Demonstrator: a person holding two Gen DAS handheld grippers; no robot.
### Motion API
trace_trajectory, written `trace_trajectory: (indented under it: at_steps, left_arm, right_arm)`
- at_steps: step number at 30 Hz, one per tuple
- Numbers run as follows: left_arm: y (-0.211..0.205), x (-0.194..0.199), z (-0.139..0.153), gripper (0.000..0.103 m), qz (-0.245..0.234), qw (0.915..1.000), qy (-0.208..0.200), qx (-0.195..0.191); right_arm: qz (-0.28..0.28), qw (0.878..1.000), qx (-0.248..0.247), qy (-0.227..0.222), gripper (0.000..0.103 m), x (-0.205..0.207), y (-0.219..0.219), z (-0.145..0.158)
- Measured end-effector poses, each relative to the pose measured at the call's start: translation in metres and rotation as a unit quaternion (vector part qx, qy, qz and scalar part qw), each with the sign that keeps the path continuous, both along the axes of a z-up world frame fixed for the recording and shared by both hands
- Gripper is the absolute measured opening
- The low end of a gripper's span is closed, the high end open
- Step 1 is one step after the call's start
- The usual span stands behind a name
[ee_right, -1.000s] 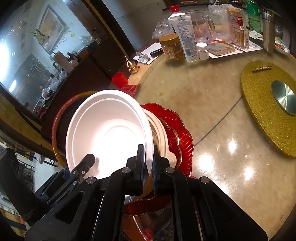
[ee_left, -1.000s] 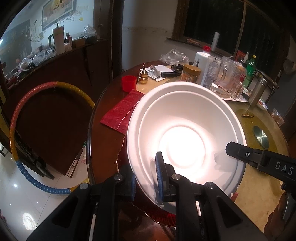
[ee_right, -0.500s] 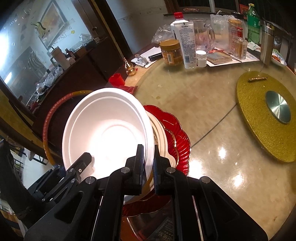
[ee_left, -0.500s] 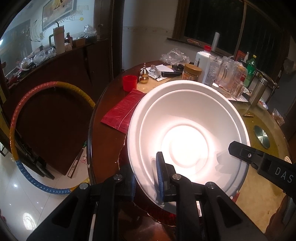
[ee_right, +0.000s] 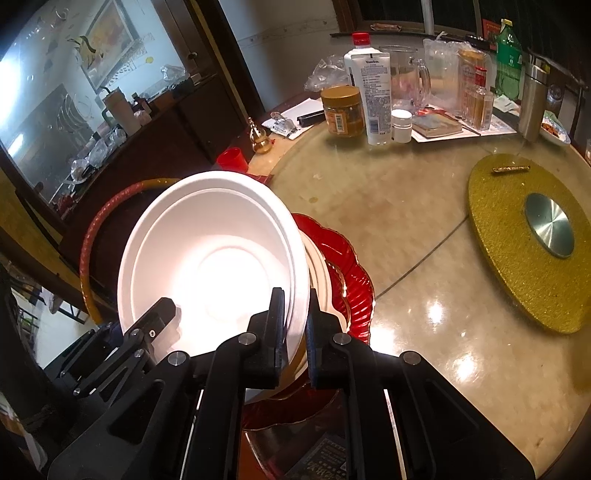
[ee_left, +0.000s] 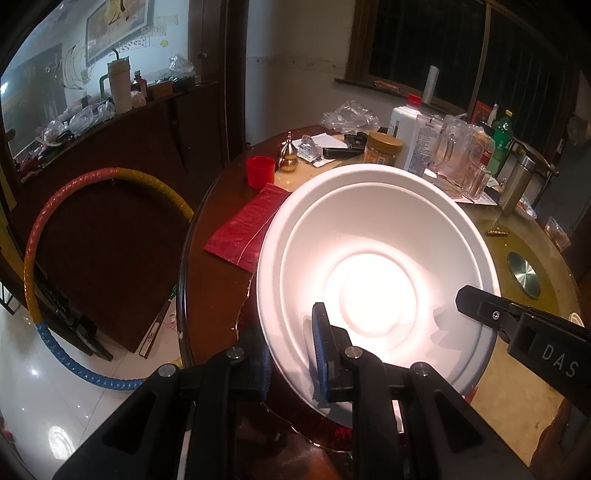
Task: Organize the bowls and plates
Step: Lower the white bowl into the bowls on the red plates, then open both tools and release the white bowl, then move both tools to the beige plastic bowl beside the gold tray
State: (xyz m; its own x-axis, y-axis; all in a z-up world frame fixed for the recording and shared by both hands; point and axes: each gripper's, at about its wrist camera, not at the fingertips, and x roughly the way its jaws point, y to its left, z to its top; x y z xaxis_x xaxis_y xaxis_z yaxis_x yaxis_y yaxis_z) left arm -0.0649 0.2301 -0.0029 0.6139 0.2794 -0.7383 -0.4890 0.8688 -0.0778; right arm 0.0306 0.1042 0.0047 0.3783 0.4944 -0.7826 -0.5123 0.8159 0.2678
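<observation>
White bowl (ee_right: 210, 258), tilted, held above the red plate (ee_right: 351, 266) stack at the table's 9 o'clock edge. Left gripper (ee_left: 291, 354) and right gripper (ee_right: 295, 325) each pinch opposite rims. Stacking step; next, level and lower it squarely.

A dark wooden sideboard (ee_left: 122, 147) runs along the left wall beneath a framed picture (ee_left: 114, 26), its top crowded with bags and a tall tumbler (ee_left: 120, 86). A hoop (ee_left: 44, 236) — red, yellow and blue — leans against it above the glossy white tiled floor (ee_left: 55, 398). Dark windows (ee_left: 424, 40) sit behind the round glass-topped surface (ee_right: 406, 229), which shines under overhead light.
</observation>
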Motion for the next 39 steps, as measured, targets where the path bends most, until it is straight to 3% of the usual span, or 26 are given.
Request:
trace_trajectory:
  at_steps: [5,9,16,18,19,20,24,26,28,32,39]
  left_arm:
    - [-0.001,0.000,-0.001,0.023,0.001,1.0000,0.005,0.007]
    - [0.003,-0.003,-0.002,0.056,0.007,1.0000,0.006,-0.001]
    - [0.010,-0.007,0.001,0.056,0.022,0.9997,-0.005,0.004]
    - [0.011,-0.007,0.001,0.057,0.024,0.9997,-0.004,0.003]
    - [0.011,-0.007,0.000,0.057,0.026,0.9997,-0.004,0.004]
    - [0.012,-0.007,0.000,0.057,0.028,0.9996,-0.003,0.006]
    - [0.013,-0.010,0.004,0.063,0.040,0.9991,-0.011,0.013]
    - [0.012,-0.011,0.008,0.068,0.046,0.9986,-0.020,0.019]
    - [0.010,-0.014,0.013,0.075,0.051,0.9979,-0.032,0.023]
    - [0.003,-0.018,0.024,0.079,0.048,0.9968,-0.058,0.027]
    - [-0.032,-0.016,0.052,0.083,0.009,0.9923,-0.121,0.024]
  right_arm:
    - [0.001,1.000,-0.005,-0.001,0.012,-0.001,0.001,0.000]
    - [0.002,1.000,-0.005,-0.006,0.015,-0.003,0.000,0.002]
    - [-0.003,1.000,-0.008,-0.010,0.015,-0.003,-0.002,0.003]
    - [-0.007,1.000,-0.005,-0.011,0.031,-0.002,-0.004,0.004]
    - [-0.008,1.000,0.004,-0.008,0.051,-0.002,-0.007,0.003]
    - [-0.009,1.000,0.012,-0.007,0.061,-0.002,-0.008,0.004]
    - [-0.010,0.999,0.031,-0.011,0.061,-0.004,-0.014,0.008]
    - [-0.014,0.999,0.039,-0.016,0.072,-0.005,-0.020,0.011]
    - [-0.019,0.998,0.052,-0.017,0.073,-0.005,-0.026,0.012]
    - [-0.023,0.997,0.076,0.004,0.097,0.000,-0.040,0.005]
    - [-0.055,0.994,0.089,-0.014,0.097,0.000,-0.083,0.002]
